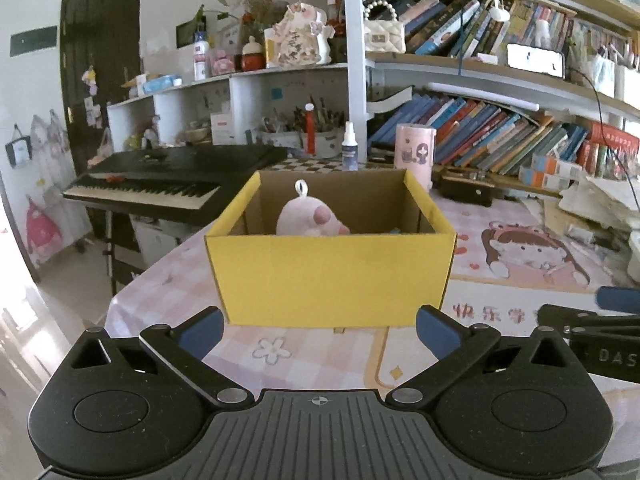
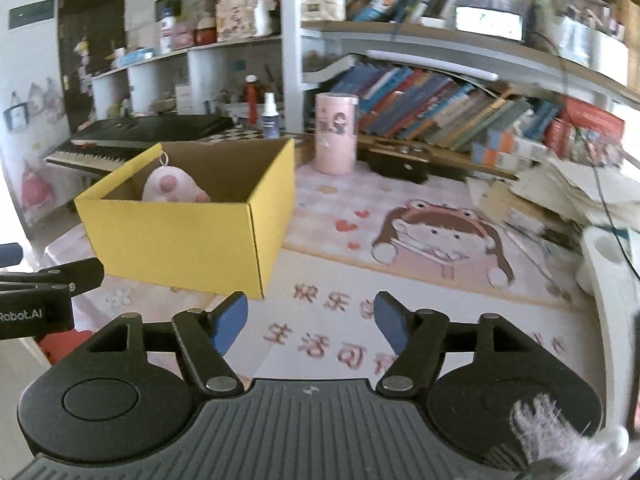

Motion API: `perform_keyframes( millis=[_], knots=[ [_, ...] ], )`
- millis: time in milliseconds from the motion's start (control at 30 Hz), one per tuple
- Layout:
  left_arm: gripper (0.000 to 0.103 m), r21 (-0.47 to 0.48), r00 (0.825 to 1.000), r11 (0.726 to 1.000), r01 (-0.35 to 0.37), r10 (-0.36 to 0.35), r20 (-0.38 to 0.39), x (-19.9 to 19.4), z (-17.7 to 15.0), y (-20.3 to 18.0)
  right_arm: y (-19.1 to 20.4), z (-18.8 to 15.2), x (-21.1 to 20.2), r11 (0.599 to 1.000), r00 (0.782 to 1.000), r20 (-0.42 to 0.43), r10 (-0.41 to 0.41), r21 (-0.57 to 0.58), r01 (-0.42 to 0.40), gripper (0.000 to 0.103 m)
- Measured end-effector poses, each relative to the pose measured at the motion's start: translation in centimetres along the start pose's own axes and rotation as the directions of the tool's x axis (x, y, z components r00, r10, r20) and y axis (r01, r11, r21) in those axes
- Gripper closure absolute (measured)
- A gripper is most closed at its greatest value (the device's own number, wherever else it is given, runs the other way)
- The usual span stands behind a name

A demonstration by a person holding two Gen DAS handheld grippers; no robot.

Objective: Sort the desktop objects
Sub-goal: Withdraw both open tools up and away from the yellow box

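Note:
A yellow cardboard box [image 1: 328,276] stands open on the pink desk mat, straight ahead of my left gripper [image 1: 320,334], which is open and empty just short of its front wall. A pink plush paw toy [image 1: 310,218] lies inside the box. In the right wrist view the box [image 2: 180,236] sits front left with the plush [image 2: 170,186] in it. My right gripper [image 2: 306,326] is open and empty over the mat, to the right of the box's near corner.
A pink cylinder [image 2: 335,133] and a small spray bottle [image 1: 349,147] stand behind the box. A black keyboard piano [image 1: 160,184] is at the far left, off the desk. Bookshelves line the back. Paper stacks [image 2: 560,196] crowd the right edge.

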State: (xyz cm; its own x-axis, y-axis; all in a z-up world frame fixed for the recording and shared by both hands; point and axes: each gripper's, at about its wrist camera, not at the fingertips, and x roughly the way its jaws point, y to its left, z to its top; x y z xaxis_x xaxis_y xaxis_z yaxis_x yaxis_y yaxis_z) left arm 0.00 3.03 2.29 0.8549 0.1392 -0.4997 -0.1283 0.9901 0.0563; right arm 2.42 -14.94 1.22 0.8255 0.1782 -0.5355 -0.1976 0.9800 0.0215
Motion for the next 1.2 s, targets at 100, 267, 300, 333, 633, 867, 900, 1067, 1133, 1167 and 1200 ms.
perform_keyframes(
  millis=[100,267,300,333,633,867,900,1067,1133,1167,1200],
  knots=[
    [0.000,0.015,1.000,1.000,-0.010,0.010,-0.003,-0.7,-0.6,-0.3,0.0,-1.0,-1.1,0.999,0.999,0.012,-0.034,0.020,0.034,0.024],
    [0.000,0.005,1.000,1.000,0.004,-0.003,-0.031,-1.5,-1.8,-0.5,-0.2,-2.3,-2.3,0.995,0.996,0.018,-0.092,0.042,0.091,0.015],
    [0.000,0.005,0.999,1.000,0.007,-0.007,-0.041,-1.6,-2.0,-0.6,-0.3,-2.6,-2.5,0.994,0.995,0.013,-0.101,0.048,0.100,0.012],
    [0.000,0.006,0.999,1.000,0.008,-0.008,-0.048,-1.8,-2.3,-0.7,-0.4,-2.8,-2.6,0.993,0.994,0.007,-0.109,0.052,0.108,0.010],
    [0.000,0.034,0.996,0.999,0.033,-0.030,-0.085,-2.3,-3.3,-2.0,-1.2,-4.2,-3.8,0.981,0.985,-0.024,-0.172,0.089,0.173,0.000],
    [0.000,0.041,0.996,0.998,0.052,-0.049,-0.080,-2.5,-3.3,-3.1,-2.1,-4.7,-4.1,0.975,0.980,-0.046,-0.195,0.102,0.199,0.000],
    [0.000,0.043,0.995,0.998,0.053,-0.049,-0.081,-2.4,-3.3,-3.3,-2.2,-4.7,-4.2,0.974,0.979,-0.049,-0.197,0.104,0.202,0.000],
    [0.000,0.049,0.995,0.997,0.061,-0.056,-0.086,-2.3,-3.3,-3.9,-2.7,-5.0,-4.2,0.973,0.978,-0.062,-0.200,0.109,0.206,0.000],
    [0.000,0.052,0.994,0.996,0.066,-0.061,-0.092,-2.3,-3.3,-4.1,-2.8,-5.0,-4.2,0.972,0.978,-0.065,-0.200,0.110,0.206,0.000],
    [0.000,0.053,0.993,0.996,0.068,-0.063,-0.095,-2.3,-3.4,-4.2,-2.8,-5.1,-4.2,0.972,0.978,-0.067,-0.199,0.111,0.206,0.000],
    [0.000,0.056,0.993,0.996,0.071,-0.065,-0.098,-2.3,-3.4,-4.3,-2.8,-5.1,-4.2,0.972,0.978,-0.070,-0.198,0.111,0.205,0.000]
  ],
)
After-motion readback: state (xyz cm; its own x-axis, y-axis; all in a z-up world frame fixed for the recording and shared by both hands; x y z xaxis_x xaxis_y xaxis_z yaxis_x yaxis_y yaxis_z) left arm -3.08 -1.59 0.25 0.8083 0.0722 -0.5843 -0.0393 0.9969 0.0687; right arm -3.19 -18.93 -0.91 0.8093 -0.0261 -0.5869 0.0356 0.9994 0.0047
